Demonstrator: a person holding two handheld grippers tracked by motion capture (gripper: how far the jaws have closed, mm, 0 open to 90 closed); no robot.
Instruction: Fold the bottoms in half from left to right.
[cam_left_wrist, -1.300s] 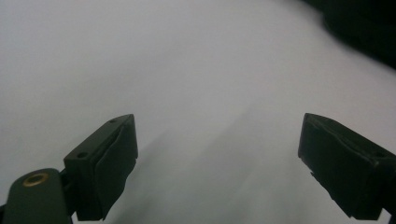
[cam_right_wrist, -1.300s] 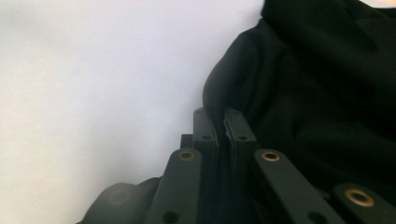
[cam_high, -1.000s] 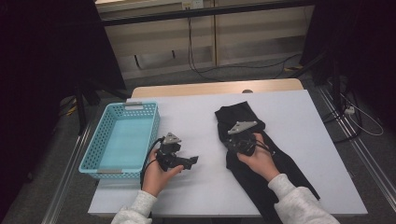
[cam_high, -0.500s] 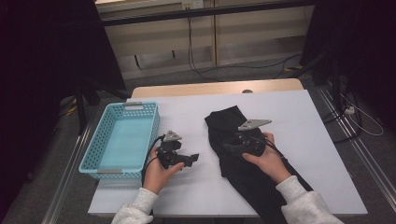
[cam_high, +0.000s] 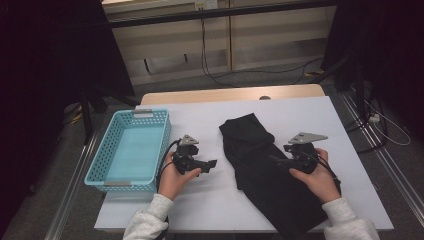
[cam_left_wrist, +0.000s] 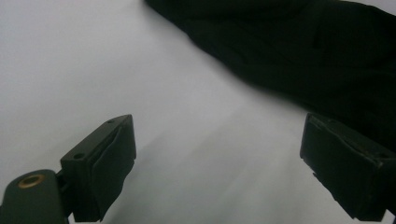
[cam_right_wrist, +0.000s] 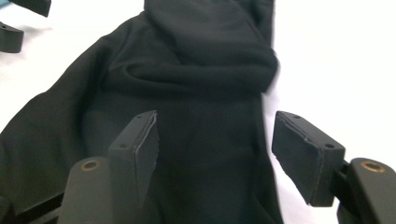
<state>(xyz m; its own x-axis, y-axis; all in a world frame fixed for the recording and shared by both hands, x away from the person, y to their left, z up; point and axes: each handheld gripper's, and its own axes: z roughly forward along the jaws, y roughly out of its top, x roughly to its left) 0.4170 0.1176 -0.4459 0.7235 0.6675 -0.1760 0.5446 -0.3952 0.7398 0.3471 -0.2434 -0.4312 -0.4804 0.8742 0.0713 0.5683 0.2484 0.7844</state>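
A long black garment (cam_high: 260, 170) lies on the white table (cam_high: 200, 210), its far end folded over into a thick roll (cam_right_wrist: 205, 60) and its near end reaching the table's front edge. My right gripper (cam_high: 278, 161) hovers over the garment's right side, pointing left. Its jaws stand open, with the black cloth (cam_right_wrist: 210, 140) beneath and nothing between them (cam_right_wrist: 215, 154). My left gripper (cam_high: 212, 164) rests low on bare table left of the garment, pointing right at it. It is open (cam_left_wrist: 219, 172), and the cloth's edge (cam_left_wrist: 289, 56) lies just beyond its jaws.
A light blue plastic basket (cam_high: 105, 172) stands at the table's left, close behind my left hand (cam_high: 172, 180). The left gripper's jaw tips (cam_right_wrist: 14, 32) show at the far upper left of the right gripper view. Bare white table lies right of the garment (cam_high: 350, 150).
My right gripper has moved to the right, from the garment's middle to its right side. The left gripper has stayed put.
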